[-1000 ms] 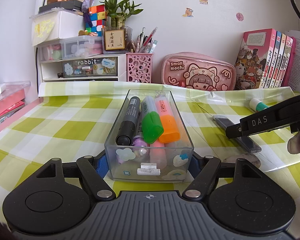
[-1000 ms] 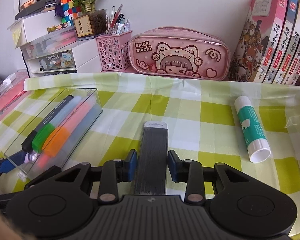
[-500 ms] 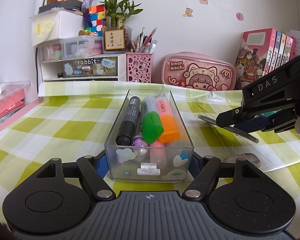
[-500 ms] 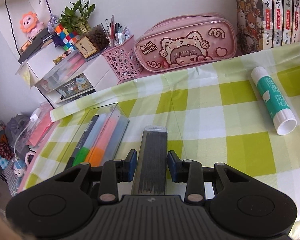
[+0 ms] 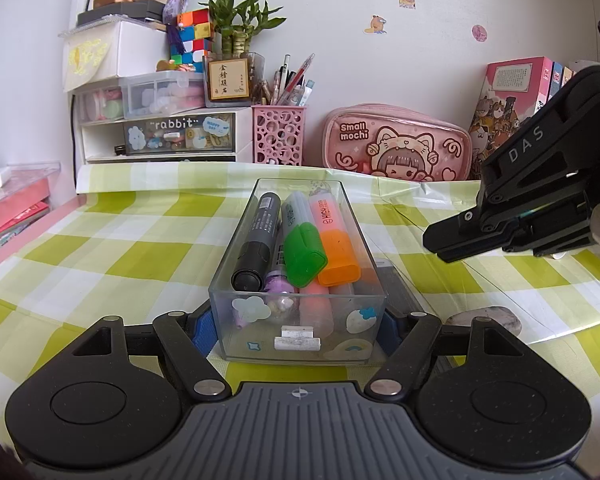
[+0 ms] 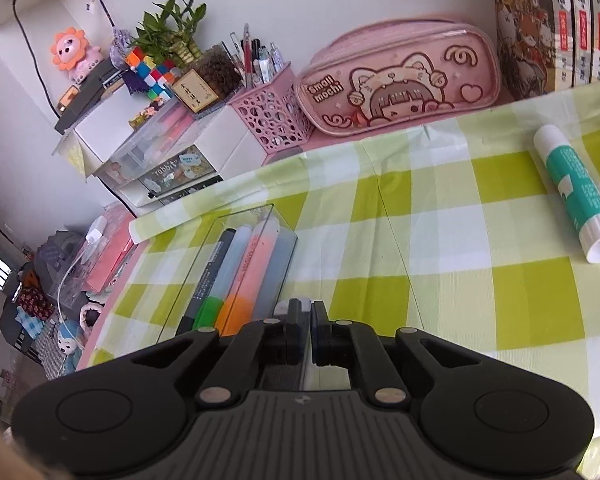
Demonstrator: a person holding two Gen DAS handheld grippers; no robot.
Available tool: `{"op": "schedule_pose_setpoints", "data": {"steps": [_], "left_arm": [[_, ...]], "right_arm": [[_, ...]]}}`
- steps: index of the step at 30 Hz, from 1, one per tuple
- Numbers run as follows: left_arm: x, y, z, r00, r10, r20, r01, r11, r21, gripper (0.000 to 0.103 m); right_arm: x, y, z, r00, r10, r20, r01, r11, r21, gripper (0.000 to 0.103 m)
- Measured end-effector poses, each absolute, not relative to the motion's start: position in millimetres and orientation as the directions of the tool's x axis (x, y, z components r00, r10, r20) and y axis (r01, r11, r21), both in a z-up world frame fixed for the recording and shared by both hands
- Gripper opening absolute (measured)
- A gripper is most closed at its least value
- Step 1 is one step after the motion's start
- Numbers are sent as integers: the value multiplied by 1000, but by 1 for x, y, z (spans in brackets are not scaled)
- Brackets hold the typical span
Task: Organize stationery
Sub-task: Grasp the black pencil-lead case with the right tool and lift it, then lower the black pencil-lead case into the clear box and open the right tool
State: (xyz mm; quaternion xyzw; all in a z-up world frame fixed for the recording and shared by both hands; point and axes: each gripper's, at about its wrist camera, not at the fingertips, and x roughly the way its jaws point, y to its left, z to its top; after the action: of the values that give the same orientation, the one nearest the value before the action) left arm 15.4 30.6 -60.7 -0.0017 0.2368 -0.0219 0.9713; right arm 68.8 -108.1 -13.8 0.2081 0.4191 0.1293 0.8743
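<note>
Glue stick shows only from the right wrist; left fingers clamp the clear box, right fingers closing.

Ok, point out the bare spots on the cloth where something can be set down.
Free: the checked cloth left of the clear box, toward the pink table edge, and the wide patch between the box and the glue stick. Crowded: the back row, from drawer unit and pen holder to pencil case.
</note>
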Motion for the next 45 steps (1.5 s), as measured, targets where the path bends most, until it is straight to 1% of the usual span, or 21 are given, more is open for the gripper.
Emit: {"op": "schedule_pose_setpoints", "data": {"steps": [2,4,7,8,10,13,16,18,22,23,24,33,37,41,45], "left_arm": [[15,31,-61,887,-43,-460,42,999,-13,73],[15,31,-61,887,-43,-460,42,999,-14,73],[15,31,-61,887,-43,-460,42,999,-14,73],[15,31,-61,887,-43,-460,41,999,-14,73],[16,31,-61,887,-42,-460,41,999,-13,73],[16,31,-61,887,-42,-459,40,999,-14,73],[16,31,-61,887,-42,-459,40,999,-14,73],[16,31,-61,887,-43,-460,41,999,-14,73],[16,31,-61,887,-44,-460,42,999,-15,73],[16,31,-61,887,-44,-460,42,999,-15,73],[16,31,-61,887,-44,-460,42,999,-14,73],[16,31,-61,887,-44,-460,42,999,-15,73],[16,31,-61,887,-44,-460,42,999,-14,73],[16,31,-61,887,-44,-460,42,999,-14,73],[16,32,-61,887,-45,-460,43,999,-15,73]], "right_arm": [[73,-111,-24,575,431,-695,-26,859,511,43],[76,-111,-31,548,467,-694,-14,835,550,44],[77,-107,-34,544,500,-674,-22,812,584,46],[76,-107,-34,546,505,-668,-22,806,591,49],[77,-108,-35,543,515,-663,-15,795,606,49],[77,-117,-38,539,561,-628,5,744,668,51],[76,-124,-37,540,608,-582,-1,692,722,49],[76,-124,-37,528,643,-555,-14,659,752,44],[79,-112,-45,504,615,-607,4,701,713,40],[80,-110,-48,500,606,-618,10,710,704,35],[79,-109,-48,507,595,-623,9,719,695,32],[78,-125,-36,571,560,-600,34,714,699,32],[81,-126,-21,596,566,-570,23,697,717,32],[90,-115,-3,608,579,-543,-10,689,724,32],[104,-94,3,593,596,-542,-36,692,721,32]]}}
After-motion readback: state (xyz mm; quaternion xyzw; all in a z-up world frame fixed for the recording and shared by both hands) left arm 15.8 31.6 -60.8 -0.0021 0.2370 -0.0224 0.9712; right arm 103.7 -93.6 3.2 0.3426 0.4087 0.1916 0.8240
